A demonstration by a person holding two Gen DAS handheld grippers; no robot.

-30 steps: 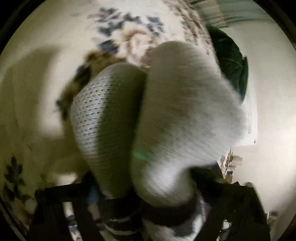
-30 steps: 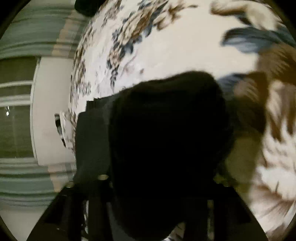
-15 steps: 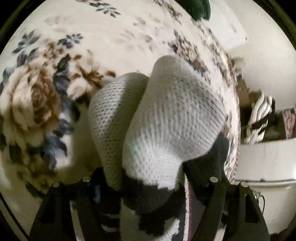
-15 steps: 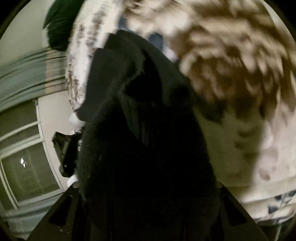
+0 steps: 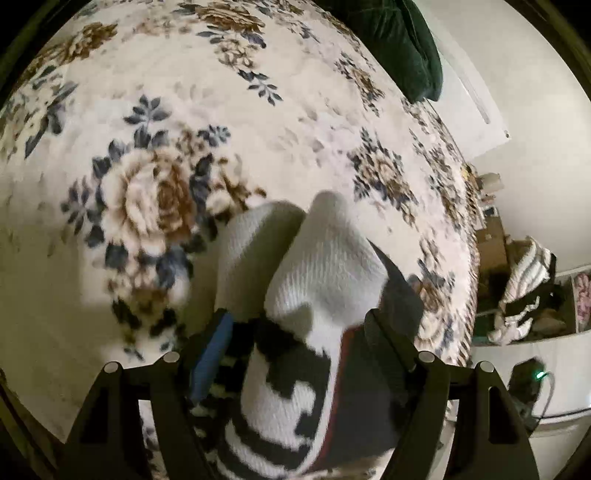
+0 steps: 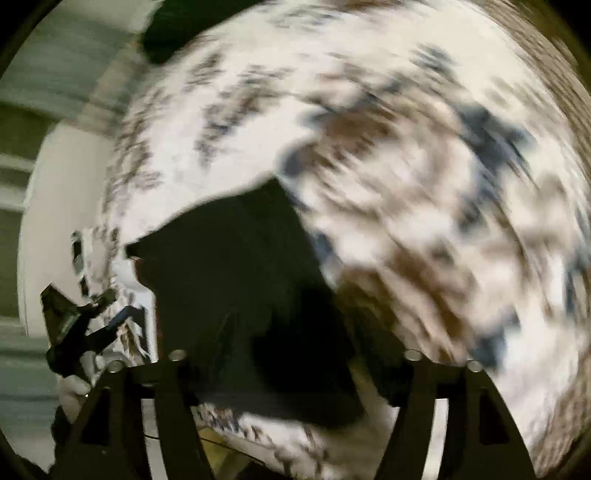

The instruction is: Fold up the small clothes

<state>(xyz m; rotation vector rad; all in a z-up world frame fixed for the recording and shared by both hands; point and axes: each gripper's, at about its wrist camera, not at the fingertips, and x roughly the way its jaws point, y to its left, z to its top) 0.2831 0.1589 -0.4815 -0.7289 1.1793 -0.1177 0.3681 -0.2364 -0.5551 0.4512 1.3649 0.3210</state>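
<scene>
A bundle of white socks (image 5: 325, 273) with black stripes and blocks fills the gap of my left gripper (image 5: 295, 325), which is shut on it above the floral bedspread (image 5: 258, 110). The toes stick forward past the fingertips. In the blurred right wrist view a black cloth (image 6: 236, 280) sits between the fingers of my right gripper (image 6: 295, 343). Its jaws are opening; the right finger (image 6: 417, 373) stands apart from the cloth, and the pads do not press on it. I cannot tell whether the cloth rests on the bedspread (image 6: 406, 166). The left gripper (image 6: 77, 325) shows at the left edge.
A dark green cushion (image 5: 399, 48) lies at the bed's far edge, also the dark cushion (image 6: 173, 33) at the top. Beyond the bed's right side are a white wall, a striped garment (image 5: 524, 280) and clutter on shelves. Curtains (image 6: 44, 92) hang at the left.
My left gripper has risen and rolled with the socks still in it. My right gripper has lifted and its jaws have spread; the black cloth, first filling the view, now sits lower and smaller.
</scene>
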